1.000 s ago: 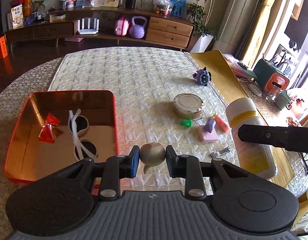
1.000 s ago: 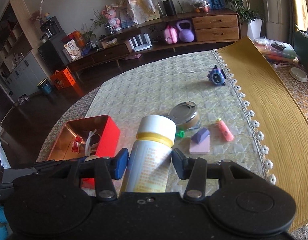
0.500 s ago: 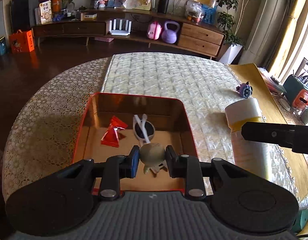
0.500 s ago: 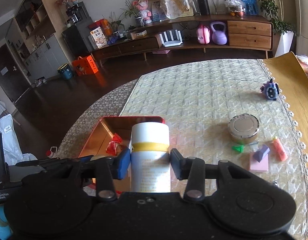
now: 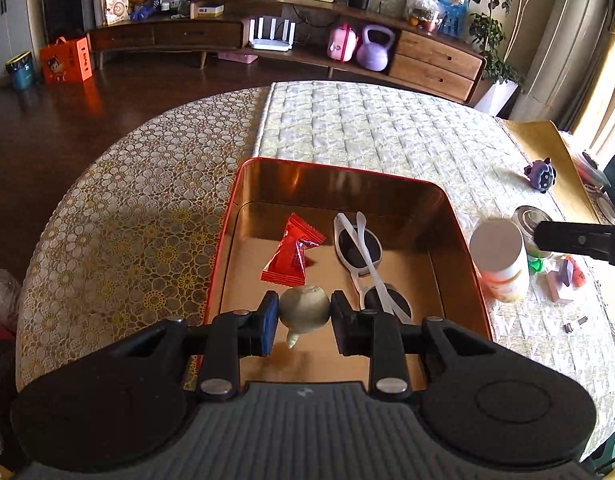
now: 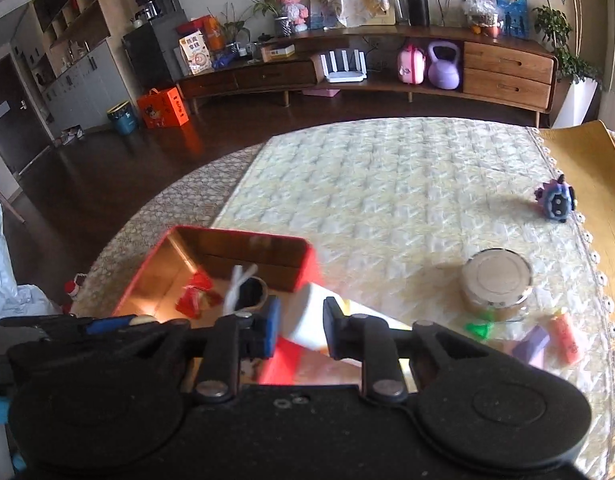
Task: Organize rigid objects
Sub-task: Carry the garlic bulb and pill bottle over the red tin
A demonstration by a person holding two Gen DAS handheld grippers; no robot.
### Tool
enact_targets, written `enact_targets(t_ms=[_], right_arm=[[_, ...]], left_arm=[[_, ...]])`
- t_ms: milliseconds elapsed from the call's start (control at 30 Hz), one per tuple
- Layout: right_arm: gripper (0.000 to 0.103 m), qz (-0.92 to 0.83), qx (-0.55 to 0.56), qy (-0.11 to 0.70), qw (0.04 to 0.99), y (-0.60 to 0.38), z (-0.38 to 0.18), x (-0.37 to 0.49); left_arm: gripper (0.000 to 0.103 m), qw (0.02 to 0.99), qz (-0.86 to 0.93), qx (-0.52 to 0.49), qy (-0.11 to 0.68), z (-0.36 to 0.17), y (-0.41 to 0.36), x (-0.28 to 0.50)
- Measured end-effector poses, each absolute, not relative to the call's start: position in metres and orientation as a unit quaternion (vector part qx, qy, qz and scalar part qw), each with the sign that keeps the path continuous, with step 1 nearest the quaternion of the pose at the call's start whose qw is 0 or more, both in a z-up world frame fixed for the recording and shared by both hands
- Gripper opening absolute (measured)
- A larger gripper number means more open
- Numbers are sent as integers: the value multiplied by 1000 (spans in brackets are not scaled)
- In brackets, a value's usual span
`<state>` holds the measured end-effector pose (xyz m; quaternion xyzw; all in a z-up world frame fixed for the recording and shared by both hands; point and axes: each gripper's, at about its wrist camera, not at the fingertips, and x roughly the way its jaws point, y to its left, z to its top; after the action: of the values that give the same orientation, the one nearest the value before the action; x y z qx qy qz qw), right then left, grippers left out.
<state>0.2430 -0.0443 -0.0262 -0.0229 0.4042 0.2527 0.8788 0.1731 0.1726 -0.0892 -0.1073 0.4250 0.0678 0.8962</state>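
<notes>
The left gripper (image 5: pixel 304 314) has its fingers (image 5: pixel 268 317) pinching a small pale bulb (image 5: pixel 304 311), held above the near part of the red tin (image 5: pixel 339 172), close to the red sachet (image 5: pixel 293 256) and white sunglasses (image 5: pixel 361 254) lying inside. The right gripper (image 6: pixel 299 326) is closing its fingers on a tilted white bottle (image 6: pixel 307 322) at the tin's right edge. Both appear to be mid-delivery; next each load likely needs lowering clear of the sunglasses before release. Other items wait on the bench (image 6: pixel 387 184).
</notes>
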Motion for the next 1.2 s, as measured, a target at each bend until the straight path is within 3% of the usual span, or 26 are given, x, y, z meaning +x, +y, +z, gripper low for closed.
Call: enact_targets(t_ms=[100,200,233,267,400,467,600,933,1200], right_arm=[[38,262,-44,428,864,-55,-38,258],[63,293,-85,435,847,-54,-49,266],[76,311,-102,434,839,-51,-53,267],[81,328,-119,431,832,-49,-56,267],[81,353,-193,416,815,-32,-69,270],[72,361,-218,410,809,-26,-77,270],[64,362,-264,383,808,-15,-86,266],[49,356,-223,383,823,-21,-72,260],[47,358,-178,383,833,-32,-41,243]], left_arm=[[28,894,65,-105,430,-97,171,180],[28,893,63,-104,433,-102,169,184],[28,893,62,-103,433,-103,169,184],[28,893,61,-101,433,-104,168,184],[28,892,60,-99,437,-108,168,185],[28,891,61,-98,440,-111,168,186],[28,888,62,-96,445,-117,170,189],[28,887,63,-93,449,-122,166,193],[28,893,60,-97,435,-111,167,184]])
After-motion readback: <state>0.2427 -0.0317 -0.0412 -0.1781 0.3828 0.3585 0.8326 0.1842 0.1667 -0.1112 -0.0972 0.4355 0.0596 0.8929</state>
